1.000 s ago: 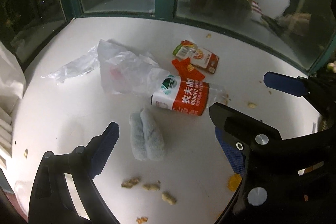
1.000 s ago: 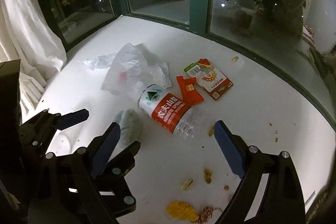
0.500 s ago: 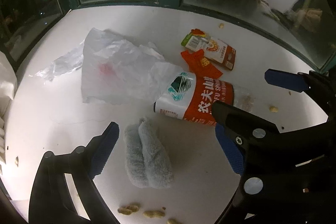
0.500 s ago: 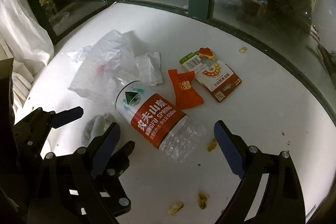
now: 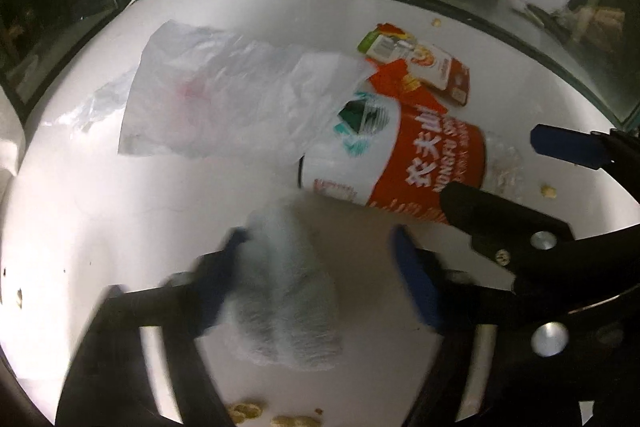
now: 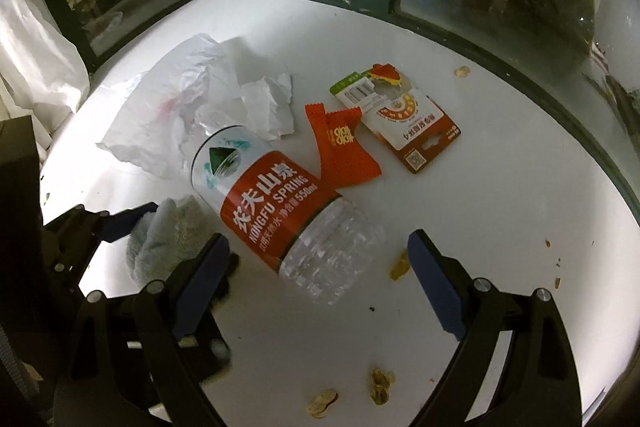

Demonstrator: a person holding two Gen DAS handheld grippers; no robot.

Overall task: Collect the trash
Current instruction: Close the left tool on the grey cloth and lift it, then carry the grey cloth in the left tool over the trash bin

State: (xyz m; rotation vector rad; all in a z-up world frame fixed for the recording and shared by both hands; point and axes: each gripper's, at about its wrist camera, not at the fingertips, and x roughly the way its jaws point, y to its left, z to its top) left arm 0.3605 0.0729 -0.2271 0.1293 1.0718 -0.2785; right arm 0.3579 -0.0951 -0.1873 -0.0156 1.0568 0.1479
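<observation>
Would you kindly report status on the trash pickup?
Left gripper closing around grey cloth. Right gripper open, straddling bottle. Bottle touches cloth; plastic bag behind.

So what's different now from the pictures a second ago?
Both grippers came down closer to the trash. The left gripper is closing around the grey cloth. The right gripper stayed open, straddling the bottle. The bag and wrappers haven't moved.
</observation>
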